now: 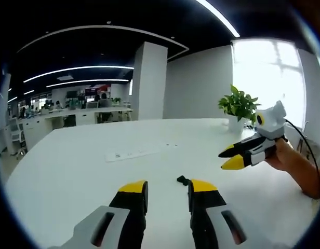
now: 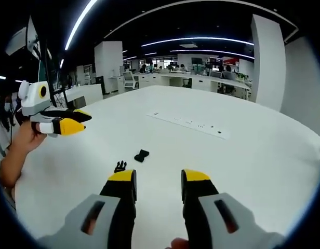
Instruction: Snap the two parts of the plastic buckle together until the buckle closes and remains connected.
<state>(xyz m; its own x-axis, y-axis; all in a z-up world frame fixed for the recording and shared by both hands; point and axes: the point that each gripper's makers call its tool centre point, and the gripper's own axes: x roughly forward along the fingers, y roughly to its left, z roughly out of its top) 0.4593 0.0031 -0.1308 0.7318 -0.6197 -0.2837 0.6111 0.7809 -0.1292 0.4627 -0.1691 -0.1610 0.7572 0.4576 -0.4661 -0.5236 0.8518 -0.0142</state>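
1. The buckle part was partly hidden behind the left gripper jaw tip.
2. Both buckle pieces were too small to show detail.
3. The person's forearm was cut off at the edge.

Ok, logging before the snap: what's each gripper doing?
Left gripper: open, holding nothing.
Right gripper: open, holding nothing.

right gripper hangs open over the white table; two black buckle halves lie apart ahead.
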